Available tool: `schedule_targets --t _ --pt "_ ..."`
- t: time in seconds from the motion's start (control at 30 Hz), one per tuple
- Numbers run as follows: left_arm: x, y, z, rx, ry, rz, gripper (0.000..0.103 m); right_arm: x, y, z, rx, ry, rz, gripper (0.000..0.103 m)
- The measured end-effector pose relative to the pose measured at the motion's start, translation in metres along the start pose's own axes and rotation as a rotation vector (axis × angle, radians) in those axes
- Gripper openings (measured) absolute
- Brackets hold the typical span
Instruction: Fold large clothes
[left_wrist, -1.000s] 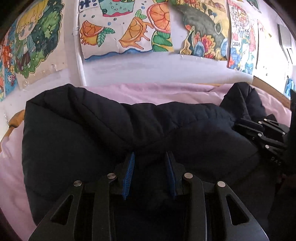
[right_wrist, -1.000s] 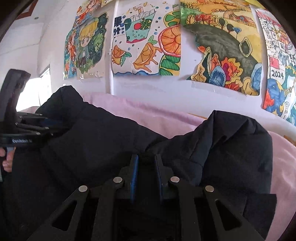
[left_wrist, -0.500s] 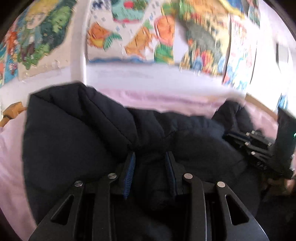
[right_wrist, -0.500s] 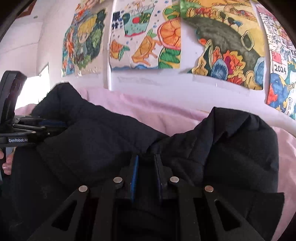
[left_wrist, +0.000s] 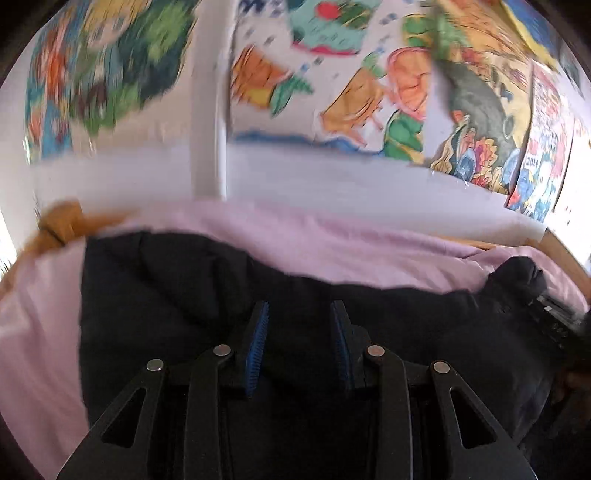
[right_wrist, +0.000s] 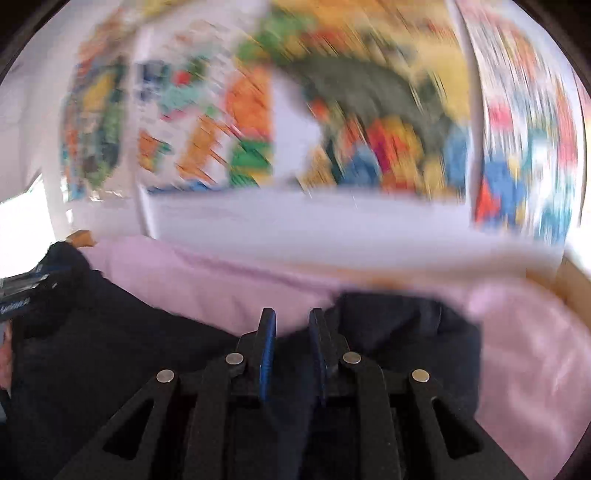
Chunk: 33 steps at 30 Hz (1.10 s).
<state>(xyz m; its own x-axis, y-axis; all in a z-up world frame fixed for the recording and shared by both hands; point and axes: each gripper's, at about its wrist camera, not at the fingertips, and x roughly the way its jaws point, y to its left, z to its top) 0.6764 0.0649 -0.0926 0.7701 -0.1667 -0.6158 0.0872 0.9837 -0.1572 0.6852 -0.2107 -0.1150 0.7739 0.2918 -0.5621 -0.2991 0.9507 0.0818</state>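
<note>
A: Where do the fingers stand?

B: The left gripper (left_wrist: 298, 334) has a thick fold of the black jacket (left_wrist: 177, 295) bunched between its blue pads (left_wrist: 257, 343), clamped on it. The right gripper (right_wrist: 291, 343) pinches a thinner fold of the jacket; its jaws have just been opening a little, but cloth sits between them and they look to grip it.

A: And the jacket itself?

B: It lies spread over the pink sheet (left_wrist: 351, 243) on the bed, below the wall of drawings (left_wrist: 332, 74), its near edge held up by both grippers.

A: How will it handle?

B: Likely soft, puffy and bulky, light for its size but springy, so folds may pop open. The shell looks smooth and could slip from a shallow pinch. Best taken deep at a hem or seam, both holds well apart.
</note>
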Motion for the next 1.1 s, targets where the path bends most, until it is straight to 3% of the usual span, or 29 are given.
schedule_targets --t 0.13,0.3,0.43,0.5,0.63,0.8,0.9,0.97,1.1 --pt "0.010 0.010 -0.007 -0.021 0.018 -0.042 0.029 0.021 -0.032 -0.018 0.153 0.068 0.067 0.016" --pt "0.001 0.008 -0.013 0.004 -0.007 -0.056 0.030 0.023 -0.023 -0.028 0.114 0.058 0.035 0.016" --pt "-0.030 0.004 -0.017 0.031 -0.068 -0.149 0.052 -0.005 -0.018 -0.029 0.084 -0.022 0.050 0.018" --pt "-0.043 -0.003 -0.024 0.084 -0.074 -0.183 0.052 -0.022 -0.012 -0.028 0.038 -0.048 0.078 0.018" --pt "-0.056 -0.016 -0.042 0.162 -0.013 -0.234 0.053 -0.044 0.004 -0.038 -0.062 -0.048 0.143 0.047" --pt "-0.056 -0.023 -0.055 0.215 0.049 -0.181 0.057 -0.052 0.017 -0.052 -0.128 -0.029 0.159 0.058" --pt "-0.058 -0.022 -0.055 0.190 0.057 -0.170 0.062 -0.052 0.014 -0.053 -0.105 -0.023 0.149 0.072" --pt "-0.061 -0.023 -0.055 0.178 0.060 -0.159 0.073 -0.057 0.009 -0.054 -0.070 -0.026 0.153 0.076" --pt "-0.072 -0.028 -0.052 0.134 0.073 -0.137 0.086 -0.082 0.002 -0.051 -0.025 -0.066 0.154 0.090"
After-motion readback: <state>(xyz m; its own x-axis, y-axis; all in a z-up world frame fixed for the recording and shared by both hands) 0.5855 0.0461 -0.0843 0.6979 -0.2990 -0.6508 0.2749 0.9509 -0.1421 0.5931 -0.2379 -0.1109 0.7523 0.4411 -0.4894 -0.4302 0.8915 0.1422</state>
